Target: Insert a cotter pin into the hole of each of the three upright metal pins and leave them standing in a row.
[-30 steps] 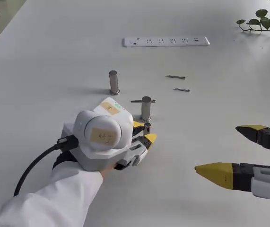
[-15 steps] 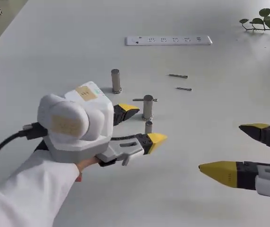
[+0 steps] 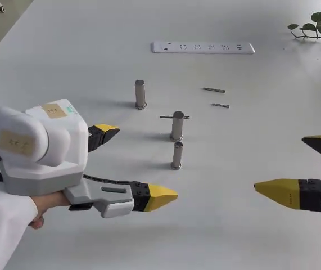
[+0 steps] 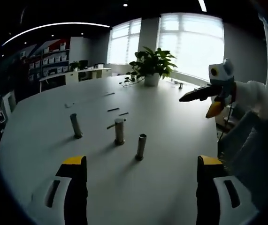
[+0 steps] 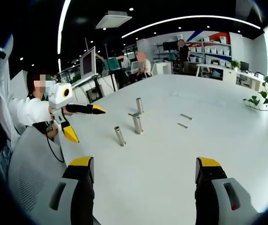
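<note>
While left claw (image 3: pixel 144 163) gapes wide, right claw (image 3: pixel 281 163) does likewise.

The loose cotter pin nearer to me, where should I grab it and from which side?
Take the nearer cotter pin across the middle of its shaft, coming down from above. It lies flat on the table, thin and long, so the jaws probably have to straddle its width. The open right gripper is on its side.

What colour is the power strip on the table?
White; the power strip shows best in the head view.
</note>
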Available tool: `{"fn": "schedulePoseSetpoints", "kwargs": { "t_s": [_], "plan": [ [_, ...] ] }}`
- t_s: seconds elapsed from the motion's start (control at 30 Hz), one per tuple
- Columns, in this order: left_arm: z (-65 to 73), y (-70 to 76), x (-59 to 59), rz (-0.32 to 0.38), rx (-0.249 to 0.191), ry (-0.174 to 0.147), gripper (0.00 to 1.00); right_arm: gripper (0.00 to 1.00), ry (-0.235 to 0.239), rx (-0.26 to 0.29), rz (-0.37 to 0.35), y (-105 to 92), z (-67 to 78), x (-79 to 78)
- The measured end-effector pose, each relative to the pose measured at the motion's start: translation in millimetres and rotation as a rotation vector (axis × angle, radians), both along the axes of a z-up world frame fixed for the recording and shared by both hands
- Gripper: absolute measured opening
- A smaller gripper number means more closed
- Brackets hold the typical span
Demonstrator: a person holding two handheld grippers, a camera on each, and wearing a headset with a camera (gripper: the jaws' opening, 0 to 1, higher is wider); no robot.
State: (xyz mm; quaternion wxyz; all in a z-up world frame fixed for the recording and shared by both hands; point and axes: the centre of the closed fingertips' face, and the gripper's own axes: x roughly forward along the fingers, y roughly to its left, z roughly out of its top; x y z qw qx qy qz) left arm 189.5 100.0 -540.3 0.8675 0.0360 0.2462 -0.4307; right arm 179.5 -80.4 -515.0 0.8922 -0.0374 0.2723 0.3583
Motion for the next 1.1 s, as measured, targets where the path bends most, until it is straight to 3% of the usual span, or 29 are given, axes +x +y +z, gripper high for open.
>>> {"fn": "schedulePoseSetpoints", "kwargs": {
  "t_s": [0.1,0.17,0.3,0.4,0.53,0.63,0.7,0.8,0.93,1.03,1.07,1.1],
  "plan": [
    [4.4,0.7,-2.6,0.009,-0.01,-0.003,0.99,0.87,-0.007,-0.015,-0.003,-4.6,5.8,3.2],
    [6.1,-0.3,-5.2,0.005,-0.011,-0.011,0.99,0.83,0.007,-0.084,0.014,-11.0,2.6,2.2],
    [9.7,-3.4,-9.9,-0.004,-0.019,-0.011,0.99,0.83,0.007,-0.08,0.027,-7.9,9.3,5.8],
    [11.9,-4.8,-11.9,-0.009,-0.027,-0.014,0.99,0.84,-0.007,-0.13,0.081,-5.5,14.3,9.2],
    [10.8,-2.0,-11.6,0.008,-0.03,-0.01,0.99,0.81,-0.006,-0.251,0.135,-11.3,17.6,23.8],
    [6.8,1.8,-11.5,0.038,-0.053,0.019,0.99,0.79,-0.015,-0.281,0.163,-8.6,21.7,36.9],
    [7.0,3.4,-12.7,0.046,-0.056,0.021,0.99,0.78,-0.023,-0.301,0.186,-5.1,25.8,45.7],
    [11.2,7.0,-13.4,0.054,-0.058,0.01,0.99,0.76,-0.031,-0.341,0.239,-1.5,25.3,60.2],
    [20.0,13.2,-11.6,0.089,-0.113,0.028,0.99,0.7,0.003,-0.411,0.322,8.7,18.4,70.6],
    [25.6,17.8,-11.5,0.094,-0.124,0.019,0.99,0.63,0.016,-0.433,0.341,15.6,8.3,86.4],
    [27.9,18.7,-10.9,0.095,-0.133,0.016,0.99,0.58,0.011,-0.435,0.345,18.1,5.2,91.9],
    [31.8,18.0,-9.7,0.112,-0.172,0.025,0.99,0.54,0.013,-0.44,0.347,19.8,1.2,97.2]
  ]
}}
